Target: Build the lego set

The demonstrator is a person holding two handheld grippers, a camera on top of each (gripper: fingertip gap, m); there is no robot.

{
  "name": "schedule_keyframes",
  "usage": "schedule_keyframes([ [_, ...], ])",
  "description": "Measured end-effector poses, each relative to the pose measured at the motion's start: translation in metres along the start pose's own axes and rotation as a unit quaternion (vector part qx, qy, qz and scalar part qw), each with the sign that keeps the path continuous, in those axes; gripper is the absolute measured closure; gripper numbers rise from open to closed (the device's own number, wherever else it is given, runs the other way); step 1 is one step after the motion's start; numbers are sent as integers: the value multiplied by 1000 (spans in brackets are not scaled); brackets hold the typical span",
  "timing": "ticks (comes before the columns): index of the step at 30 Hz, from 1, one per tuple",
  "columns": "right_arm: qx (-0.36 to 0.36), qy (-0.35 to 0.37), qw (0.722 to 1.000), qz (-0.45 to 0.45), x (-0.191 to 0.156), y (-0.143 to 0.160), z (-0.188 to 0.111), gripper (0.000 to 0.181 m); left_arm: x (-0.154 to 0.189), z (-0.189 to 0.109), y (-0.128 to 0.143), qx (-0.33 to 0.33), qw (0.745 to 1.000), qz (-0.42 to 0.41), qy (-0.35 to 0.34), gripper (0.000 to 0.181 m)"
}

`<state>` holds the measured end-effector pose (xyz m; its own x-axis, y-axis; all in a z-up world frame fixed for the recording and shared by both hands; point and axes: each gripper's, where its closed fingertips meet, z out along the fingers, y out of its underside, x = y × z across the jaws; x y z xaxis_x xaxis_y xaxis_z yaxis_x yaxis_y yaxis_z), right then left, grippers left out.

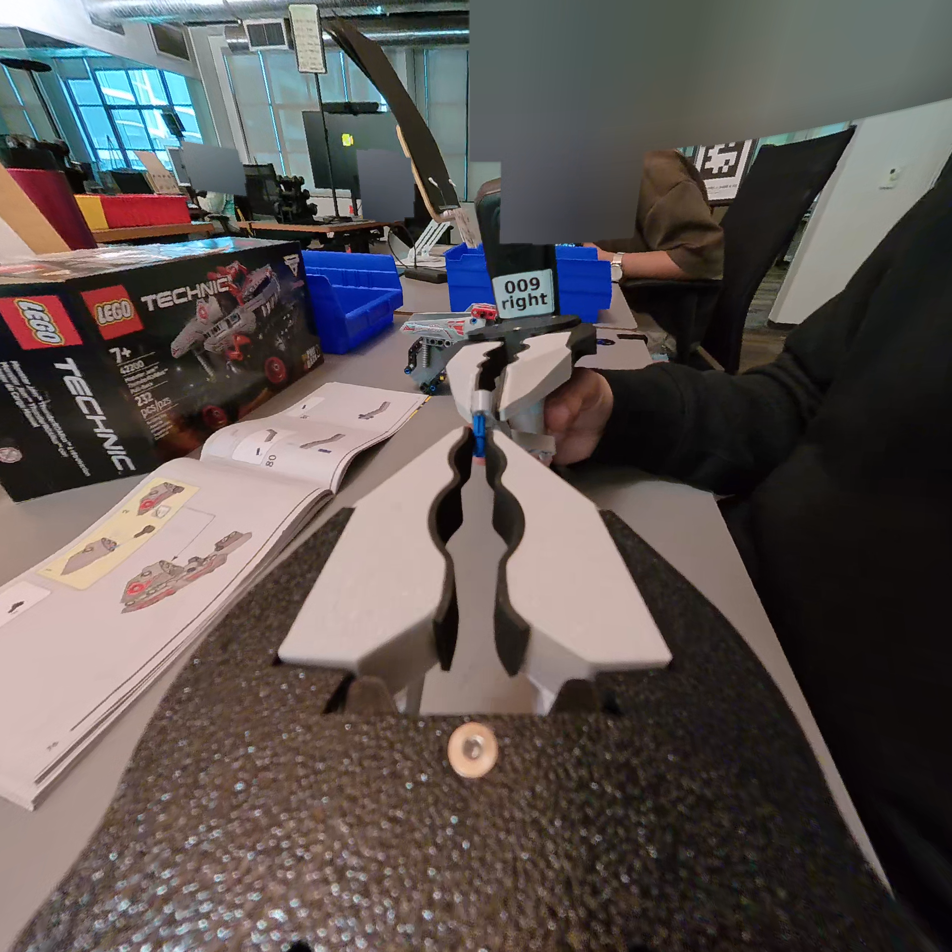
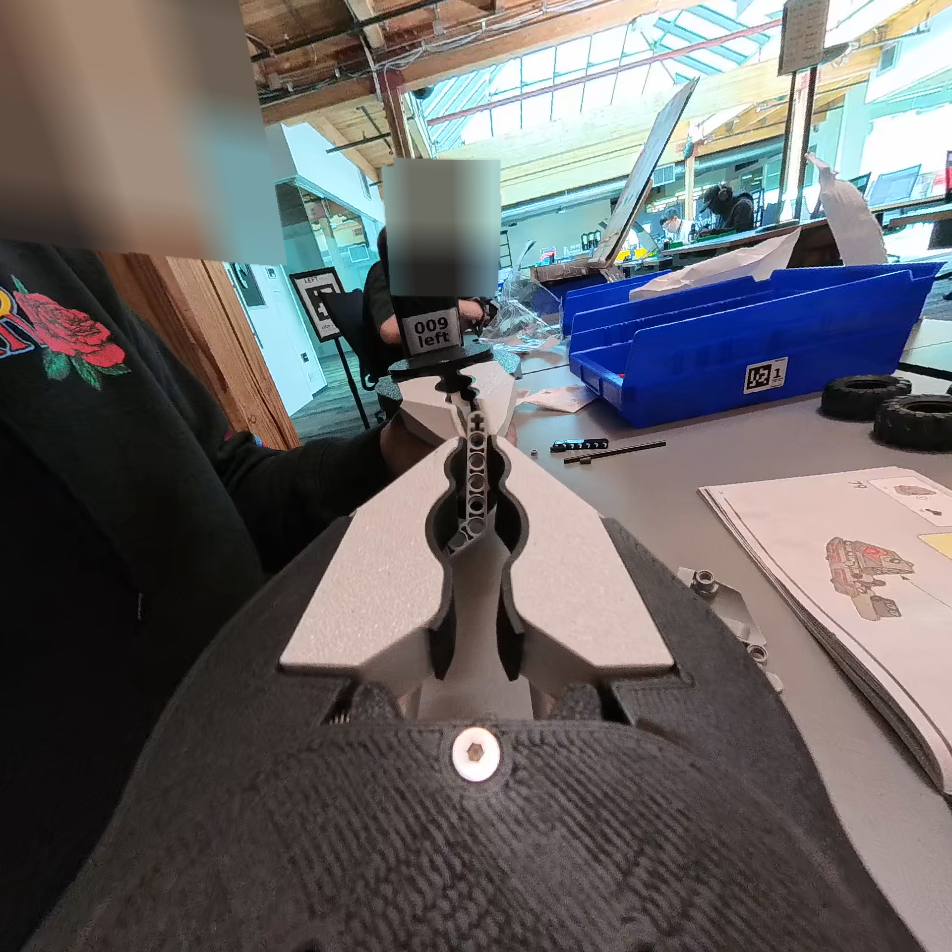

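Grey holed beam (image 2: 475,484), wavy-padded right tongs (image 2: 476,453)

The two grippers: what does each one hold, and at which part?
Right gripper: grey bent Technic beam, pinched across its straight arm. Left gripper: small blue pin, pinched at its lower end.

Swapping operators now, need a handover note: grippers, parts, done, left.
Left gripper: shut on blue pin.
Right gripper: shut on grey beam; tips meet mid-air, pin at the beam's end.
Table: part-built model, open manual, box, black tyres, black axle, blue bins.
Done: model chassis.
Left: seat the pin, fit the beam, add the tyres.
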<state>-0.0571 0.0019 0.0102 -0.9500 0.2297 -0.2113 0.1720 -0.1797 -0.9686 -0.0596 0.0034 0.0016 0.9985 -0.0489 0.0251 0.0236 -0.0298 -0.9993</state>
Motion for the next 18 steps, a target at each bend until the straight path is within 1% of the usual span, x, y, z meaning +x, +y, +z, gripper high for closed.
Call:
schedule_keyframes([
  [5,-11,3,1000,-5,1,2,-1,175,4,1,2,-10,1000,14,6,180],
  [10,-16,-10,1000,19,0,4,-3,175,3,2,1,-22,999,27,-6,180],
  [15,9,-31,997,67,-1,-1,-4,175,4,2,-5,-43,998,29,-17,180],
  [18,22,-34,995,88,0,-3,-3,175,2,2,-6,-67,996,36,-37,180],
])
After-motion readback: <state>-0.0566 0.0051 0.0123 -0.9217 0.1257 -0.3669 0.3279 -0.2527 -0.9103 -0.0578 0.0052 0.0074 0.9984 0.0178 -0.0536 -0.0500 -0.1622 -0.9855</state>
